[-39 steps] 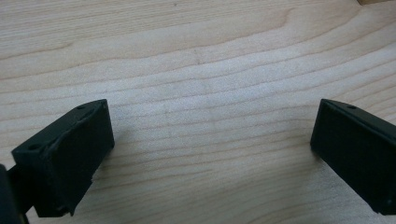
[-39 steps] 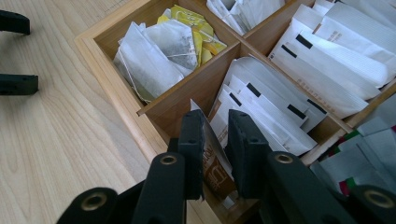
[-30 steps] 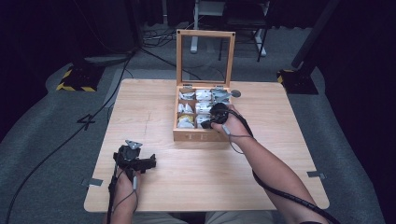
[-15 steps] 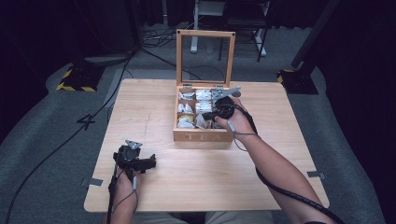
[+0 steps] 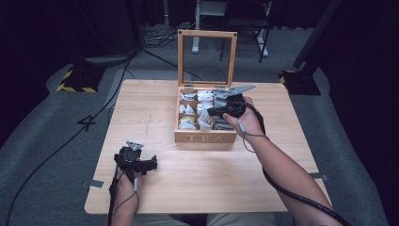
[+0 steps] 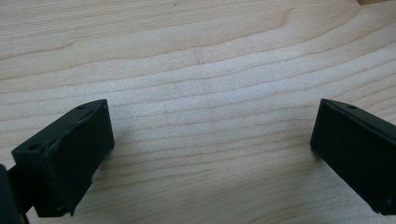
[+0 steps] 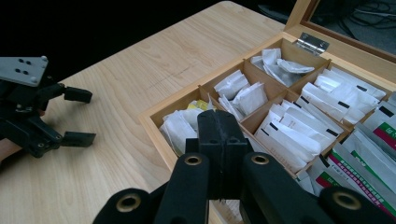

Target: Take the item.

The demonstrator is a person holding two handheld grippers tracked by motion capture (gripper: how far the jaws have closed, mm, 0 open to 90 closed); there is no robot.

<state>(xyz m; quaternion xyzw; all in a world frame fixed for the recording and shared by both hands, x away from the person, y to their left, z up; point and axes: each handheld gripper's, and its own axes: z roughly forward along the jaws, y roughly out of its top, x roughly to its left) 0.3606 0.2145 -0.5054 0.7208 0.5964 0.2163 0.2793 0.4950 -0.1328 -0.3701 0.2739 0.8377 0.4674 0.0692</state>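
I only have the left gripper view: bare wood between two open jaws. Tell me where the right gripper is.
Observer: In the high view the right gripper hangs over the open wooden tea box.
Operator: Report its jaws.
Observer: In the right gripper view they are pressed together, with no packet seen between them.
Operator: Describe what the box holds.
Observer: White packets sit in its compartments.

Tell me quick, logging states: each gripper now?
Left gripper: open, nothing between its jaws.
Right gripper: shut, empty, above the wooden tea box.
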